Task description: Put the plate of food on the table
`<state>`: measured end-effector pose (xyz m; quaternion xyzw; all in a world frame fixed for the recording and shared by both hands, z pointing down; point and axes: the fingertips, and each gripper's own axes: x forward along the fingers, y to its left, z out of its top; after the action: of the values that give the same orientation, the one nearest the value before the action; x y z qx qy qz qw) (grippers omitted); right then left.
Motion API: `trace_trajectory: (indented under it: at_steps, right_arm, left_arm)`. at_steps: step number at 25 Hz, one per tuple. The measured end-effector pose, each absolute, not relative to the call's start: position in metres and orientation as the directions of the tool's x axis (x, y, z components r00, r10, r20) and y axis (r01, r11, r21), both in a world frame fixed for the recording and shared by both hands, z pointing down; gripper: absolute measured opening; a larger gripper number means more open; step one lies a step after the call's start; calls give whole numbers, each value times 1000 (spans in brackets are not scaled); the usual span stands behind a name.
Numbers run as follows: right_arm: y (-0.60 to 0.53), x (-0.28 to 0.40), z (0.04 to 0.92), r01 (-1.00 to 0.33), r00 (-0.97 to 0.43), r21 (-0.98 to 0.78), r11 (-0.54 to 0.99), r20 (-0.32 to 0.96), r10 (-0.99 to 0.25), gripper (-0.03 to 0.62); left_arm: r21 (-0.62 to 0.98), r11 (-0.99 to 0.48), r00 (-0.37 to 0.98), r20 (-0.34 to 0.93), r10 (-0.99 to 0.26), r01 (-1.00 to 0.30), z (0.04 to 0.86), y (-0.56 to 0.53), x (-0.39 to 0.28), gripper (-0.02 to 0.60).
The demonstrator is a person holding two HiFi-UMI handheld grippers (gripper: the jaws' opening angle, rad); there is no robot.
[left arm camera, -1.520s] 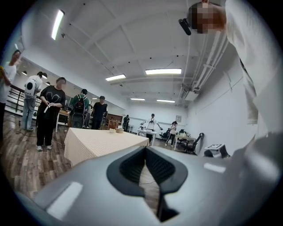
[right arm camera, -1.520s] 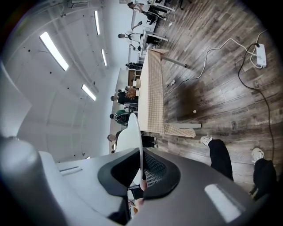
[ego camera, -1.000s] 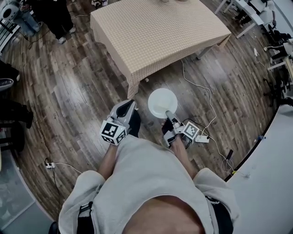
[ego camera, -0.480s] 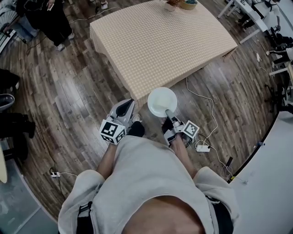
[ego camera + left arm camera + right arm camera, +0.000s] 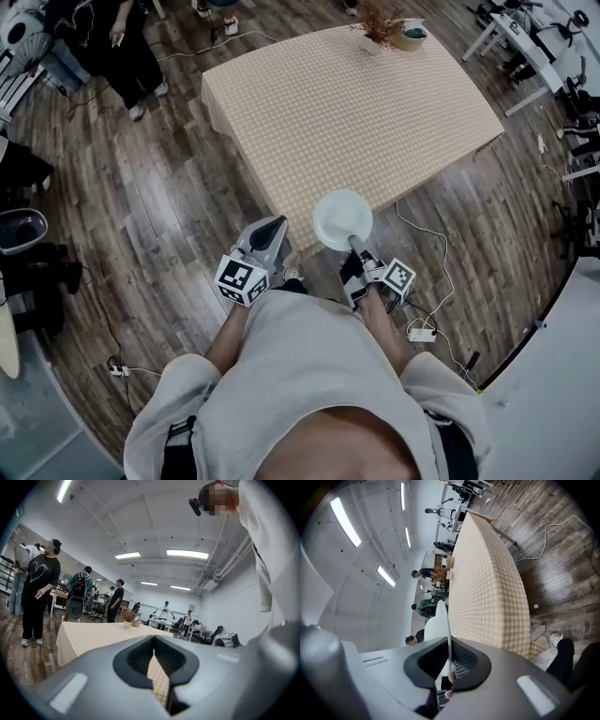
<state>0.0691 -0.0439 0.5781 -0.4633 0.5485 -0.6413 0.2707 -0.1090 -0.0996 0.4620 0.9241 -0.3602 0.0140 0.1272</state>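
We have the plate (image 5: 342,217) just below the centre of the head view, white and round, held in the air over the floor (image 5: 169,206), its far rim overlapping the draped near edge of the table (image 5: 356,112). Our right gripper (image 5: 353,246) is clamped on the plate's near rim; in the right gripper view the plate stands edge-on between the pressed jaws, the checked cloth to its right. Whether food lies on it we cannot tell. Our left gripper (image 5: 269,228) sits just left of the plate, apart from it, jaws closed on nothing. At the table's far end, top of the frame, stand a plant (image 5: 380,23) and a bowl (image 5: 411,37). A person (image 5: 103,42) stands at upper left, and a cable (image 5: 441,272) trails at lower right
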Motion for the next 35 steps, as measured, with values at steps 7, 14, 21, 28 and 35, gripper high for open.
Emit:
trace_trajectory:
  at_steps: [7,14,21,28,35]
  right_arm:
    - [-84,69,582,-156,-449,-957,-245,289,-845,9]
    - [-105,87,586,-149,-488,-957,-250,291,-823,11]
    - [-111,111,592,-180,-545,-949,-259,316,-777,9]
    - [-110,122,608,-171,-566,-947,-272,320,-760,11]
    - [-91,147,628,-160,-539,-932,-326,359,-762,11]
  left_arm:
    - [218,-689,720,132,-681,-691,466,-133,-110,9]
    - [219,-652,685,149,-713,-726,469,-149,-94,9]
    - [232,-588,627,160,-762,-775,463,-149,-69,9]
    - [232,-558,600,201,-774,-797,478,-142,-58,11]
    - [268,-553,610,244,-754,-789,500,-138,-40,9]
